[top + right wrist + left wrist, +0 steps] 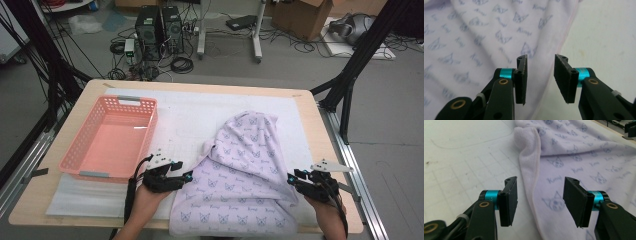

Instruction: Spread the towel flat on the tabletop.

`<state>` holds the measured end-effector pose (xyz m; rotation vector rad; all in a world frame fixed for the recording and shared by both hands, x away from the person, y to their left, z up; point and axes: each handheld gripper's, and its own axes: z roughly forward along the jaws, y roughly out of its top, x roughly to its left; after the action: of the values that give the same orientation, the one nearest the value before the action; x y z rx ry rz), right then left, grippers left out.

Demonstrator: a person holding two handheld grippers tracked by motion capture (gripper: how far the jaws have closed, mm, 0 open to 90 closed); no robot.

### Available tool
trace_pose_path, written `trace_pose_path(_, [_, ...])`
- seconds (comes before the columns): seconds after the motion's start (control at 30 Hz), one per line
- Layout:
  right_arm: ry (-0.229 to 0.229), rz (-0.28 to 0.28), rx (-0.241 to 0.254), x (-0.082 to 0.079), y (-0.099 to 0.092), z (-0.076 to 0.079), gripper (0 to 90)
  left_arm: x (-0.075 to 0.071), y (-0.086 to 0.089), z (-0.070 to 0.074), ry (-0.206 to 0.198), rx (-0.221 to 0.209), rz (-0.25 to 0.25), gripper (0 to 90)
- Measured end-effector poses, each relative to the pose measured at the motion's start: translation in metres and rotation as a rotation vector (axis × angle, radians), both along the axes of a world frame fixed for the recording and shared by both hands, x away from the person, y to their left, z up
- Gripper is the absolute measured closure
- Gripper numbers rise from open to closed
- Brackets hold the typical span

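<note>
A lilac towel (245, 175) printed with small cat faces lay crumpled across the near right part of the surface (320, 150), on a white gridded mat (185, 120); its near edge hung a little over the front edge of the surface. One corner of it was folded back toward the middle, showing the plain terry underside as a thick rolled hem (529, 157).

The left gripper (186, 176) sat at the towel's left edge, close to the near right corner of a pink plastic basket (107, 140) that stood on the left part of the mat. In the left gripper view its jaws stood well apart: the left one hovered over bare mat, the right one over printed cloth, and the towel's hem ran up between them. The pads did not press on the fabric, so nothing was held.

The right gripper (291, 180) was at the towel's right edge, near the front right corner of the surface. In the right gripper view its jaws were parted by a moderate gap, with the pink-stitched hem (564, 37) passing behind that gap, cloth on one side and white mat on the other. Those jaws gripped nothing either.

Beyond the surface, computer towers (160, 30) and tangled cables stood on the floor.
</note>
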<state>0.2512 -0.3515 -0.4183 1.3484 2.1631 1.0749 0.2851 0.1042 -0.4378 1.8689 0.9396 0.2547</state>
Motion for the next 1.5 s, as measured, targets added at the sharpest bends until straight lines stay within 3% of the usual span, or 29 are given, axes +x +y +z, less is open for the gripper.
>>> trace_pose_path(0.17, [-0.033,0.009,0.004,0.014,0.012,-0.003,62.0,0.028,-0.018,0.004,0.002,0.037,0.009,46.9])
trace_pose_path(0.47, [-0.023,0.005,0.007,0.011,0.006,-0.012,61.3,0.063,-0.057,0.001,0.027,0.112,-0.002,46.3])
trace_pose_path(0.57, [-0.022,0.006,0.010,0.010,0.004,-0.013,61.1,0.066,-0.065,-0.003,0.029,0.136,0.015,58.8])
trace_pose_path(0.63, [-0.026,0.006,0.009,0.010,0.004,-0.012,60.8,0.067,-0.064,-0.004,0.053,0.119,0.019,70.3])
trace_pose_path(0.7, [-0.023,0.007,0.011,0.009,0.004,-0.012,60.6,0.067,-0.060,-0.002,0.034,0.132,0.029,81.5])
trace_pose_path(0.73, [-0.023,0.004,0.012,0.009,0.004,-0.012,60.6,0.067,-0.056,0.000,0.032,0.121,0.040,82.6])
trace_pose_path(0.83, [-0.025,-0.004,0.014,0.011,0.006,-0.013,60.1,0.063,-0.041,0.006,0.032,0.063,0.080,82.8])
trace_pose_path(0.93, [-0.031,-0.006,0.015,0.016,0.012,-0.012,59.1,0.057,-0.032,0.009,0.021,0.079,0.084,83.4])
trace_pose_path(1.13, [-0.022,-0.006,-0.015,0.041,0.039,-0.013,54.0,0.044,-0.020,0.006,0.050,0.030,0.095,83.5])
trace_pose_path(1.2, [-0.010,0.002,-0.042,0.052,0.053,-0.016,52.3,0.038,-0.017,0.006,0.054,0.020,0.088,83.5])
trace_pose_path(1.27, [0.020,0.009,-0.113,0.062,0.067,-0.022,52.5,0.032,-0.013,0.006,0.054,0.010,0.086,83.5])
trace_pose_path(1.3, [0.025,0.014,-0.141,0.066,0.072,-0.025,54.4,0.029,-0.012,0.004,0.054,0.012,0.081,83.5])
trace_pose_path(1.33, [0.010,0.011,-0.135,0.066,0.074,-0.025,63.2,0.026,-0.010,0.003,0.060,0.016,0.075,83.5])
trace_pose_path(1.4, [0.021,0.057,-0.124,0.065,0.074,-0.024,83.5,0.021,-0.008,-0.001,0.064,0.011,0.073,83.5])
trace_pose_path(1.5, [0.037,0.120,-0.149,0.059,0.075,-0.021,88.5,0.015,-0.005,-0.004,0.072,0.010,0.062,83.5])
